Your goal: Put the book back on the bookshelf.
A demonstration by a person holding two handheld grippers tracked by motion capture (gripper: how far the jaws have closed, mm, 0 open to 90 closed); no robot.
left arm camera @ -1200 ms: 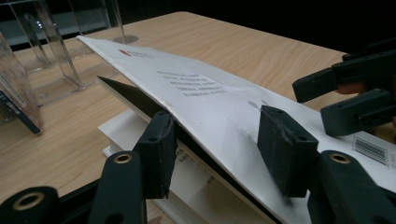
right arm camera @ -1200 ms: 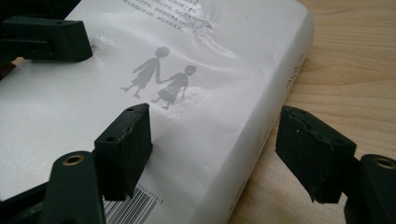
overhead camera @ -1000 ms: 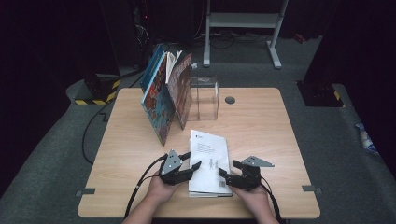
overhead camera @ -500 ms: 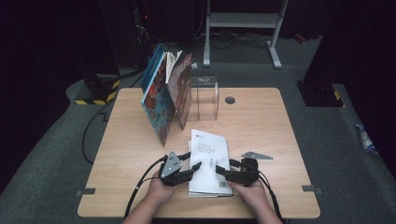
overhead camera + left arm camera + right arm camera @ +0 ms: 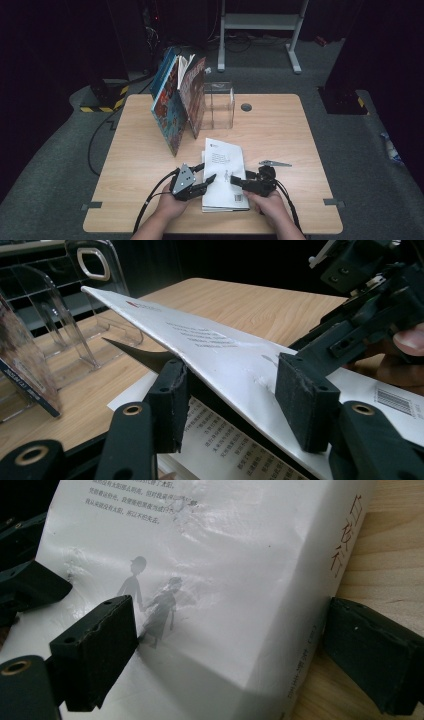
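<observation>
White book at the near worktop edge, cover raised

The white book [image 5: 223,172] lies on the worktop [image 5: 280,130] between both grippers. The left gripper [image 5: 235,390] has its jaws spread around the lifted cover, one pad under it, one on top. The right gripper [image 5: 230,645], jaws just opened, straddles the spine without pressing. Behind stand leaning picture books [image 5: 177,107] and a clear holder [image 5: 220,105]; a grey plate [image 5: 274,163] lies nearby. Text under the cover is partly hidden.

Both hands rest low at the near worktop edge, grippers angled inward toward each other. The left gripper [image 5: 209,172] stands half-spread; the right gripper [image 5: 235,181] has just been widening, apparently unclamped.
</observation>
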